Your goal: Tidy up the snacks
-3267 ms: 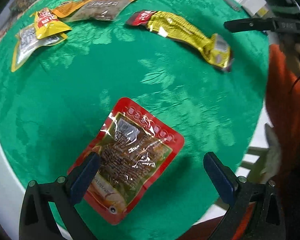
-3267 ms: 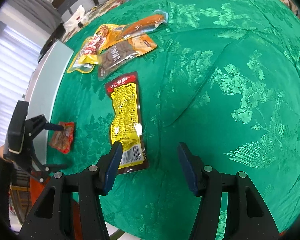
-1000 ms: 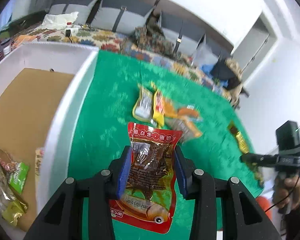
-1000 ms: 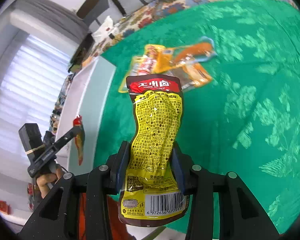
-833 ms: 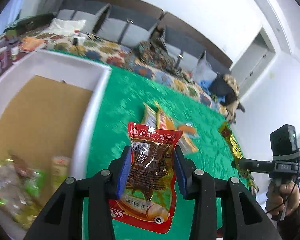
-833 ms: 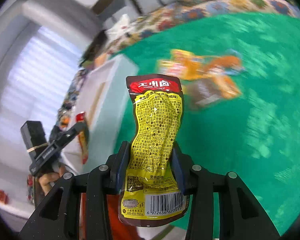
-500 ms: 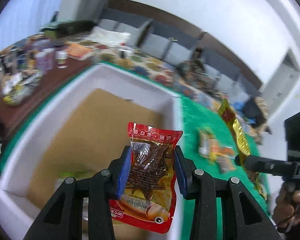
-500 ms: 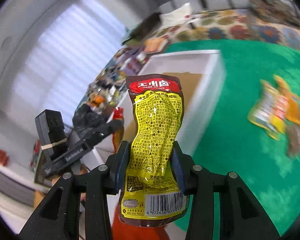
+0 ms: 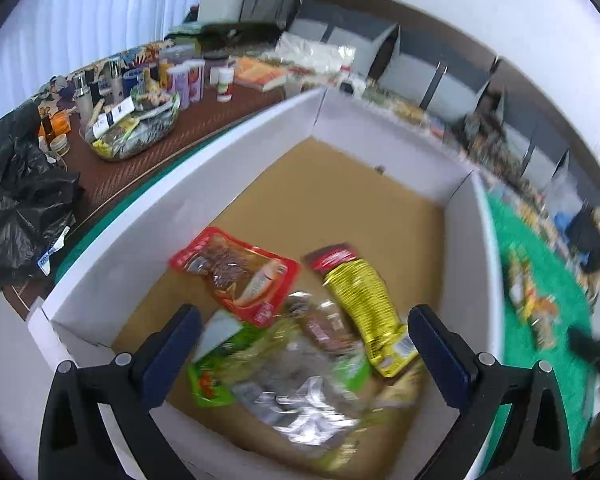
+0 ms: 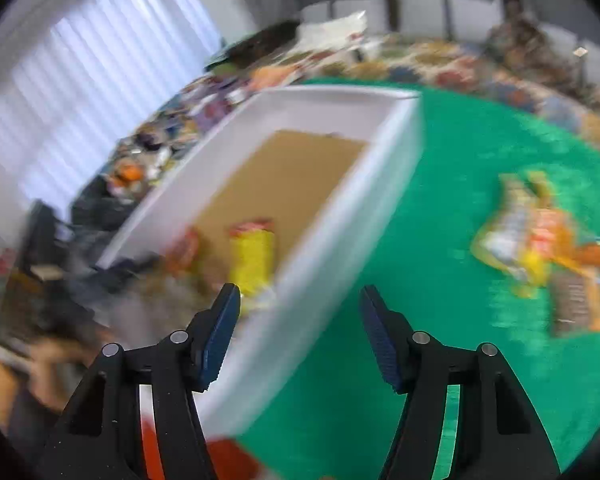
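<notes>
We judge the sorting well under way but not finished. The white box (image 9: 228,184) fills most of the left wrist view, and on its brown floor lie the red pouch (image 9: 236,274) at about 9 o'clock from the yellow pouch (image 9: 362,304), both resting against a blurred heap of green and silver packets (image 9: 284,376) at 6 o'clock. What is left sits on the green tablecloth (image 10: 440,280): a cluster of orange and yellow packets (image 10: 540,240) at 3 o'clock from the box in the right wrist view, well apart from its wall.

Our left gripper (image 9: 300,356) hangs over the box, its jaws opening wide with nothing pressed between them; the packets seen there lie below on the floor. Our right gripper (image 10: 300,332) points across the near box wall, jaws opening too and empty.

Beyond the box at 10 o'clock, a brown side table (image 9: 140,160) carries bottles and jars (image 9: 180,80), with a black plastic bag (image 9: 20,200) at 9 o'clock. None of that blocks us; only the box wall stands between the grippers and the remaining cluster.
</notes>
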